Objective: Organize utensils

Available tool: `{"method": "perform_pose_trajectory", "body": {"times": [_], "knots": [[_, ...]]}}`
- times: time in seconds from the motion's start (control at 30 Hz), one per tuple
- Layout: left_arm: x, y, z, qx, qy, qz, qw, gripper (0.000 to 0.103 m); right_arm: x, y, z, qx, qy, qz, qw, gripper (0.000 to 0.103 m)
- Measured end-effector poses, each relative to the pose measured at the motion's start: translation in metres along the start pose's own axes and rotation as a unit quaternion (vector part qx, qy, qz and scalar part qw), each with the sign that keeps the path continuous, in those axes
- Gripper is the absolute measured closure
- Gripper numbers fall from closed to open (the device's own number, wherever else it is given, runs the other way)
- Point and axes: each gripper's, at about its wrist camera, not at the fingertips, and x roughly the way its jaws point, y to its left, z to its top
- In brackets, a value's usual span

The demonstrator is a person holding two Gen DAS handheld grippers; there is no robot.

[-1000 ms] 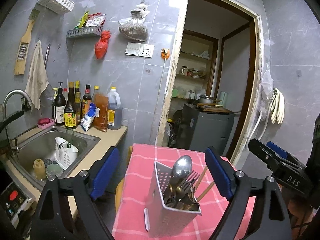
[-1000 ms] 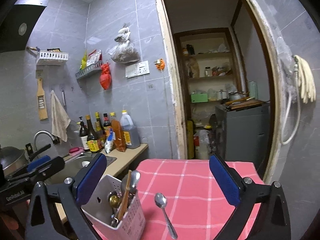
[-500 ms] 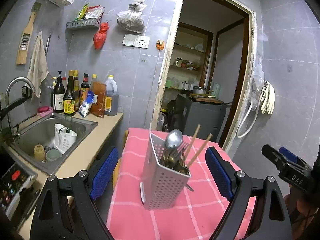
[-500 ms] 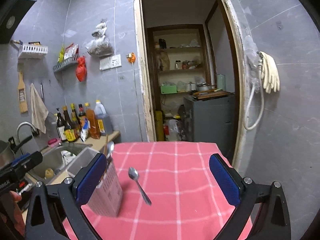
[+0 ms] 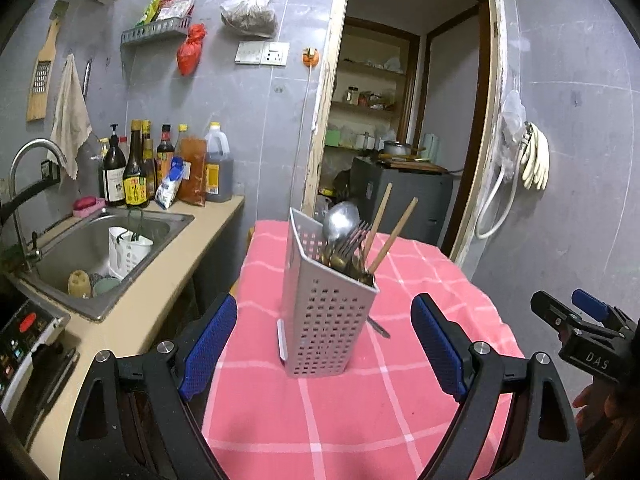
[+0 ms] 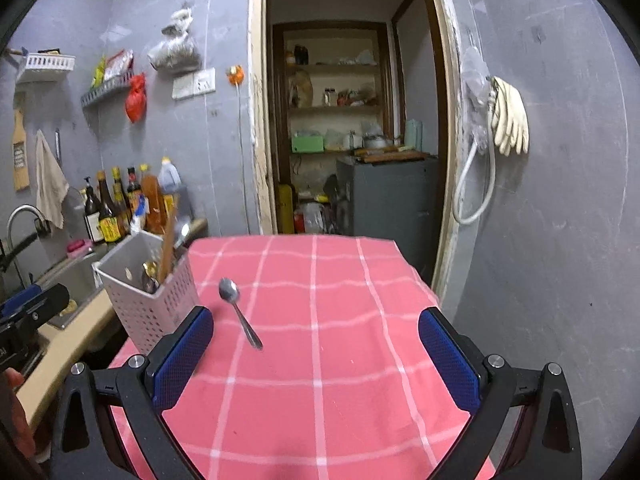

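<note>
Utensils, a steel spoon (image 6: 239, 311) beside a perforated grey holder (image 5: 325, 308) of cutlery and chopsticks, sit near the pink-checked counter's (image 6: 340, 340) left edge; both left tongs (image 5: 324, 354) and right tongs (image 6: 316, 360) gape, released.

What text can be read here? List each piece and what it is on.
"DAS": on the right gripper, seen from the left wrist view.
Bottle labels by the sink: too blurred to read.
Stove panel markings: too small to read.
Nothing else legible.
</note>
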Motion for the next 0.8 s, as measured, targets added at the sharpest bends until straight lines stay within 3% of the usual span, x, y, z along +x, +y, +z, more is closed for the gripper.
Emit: {"method": "perform_pose_trajectory", "body": {"times": [0.8], "knots": [[0.0016, -0.0028, 0.0018, 0.001, -0.001, -0.004, 1.0, 0.018, -0.0017, -0.005, 0.0048, 0.007, -0.001, -0.004, 1.0, 0.0]]}}
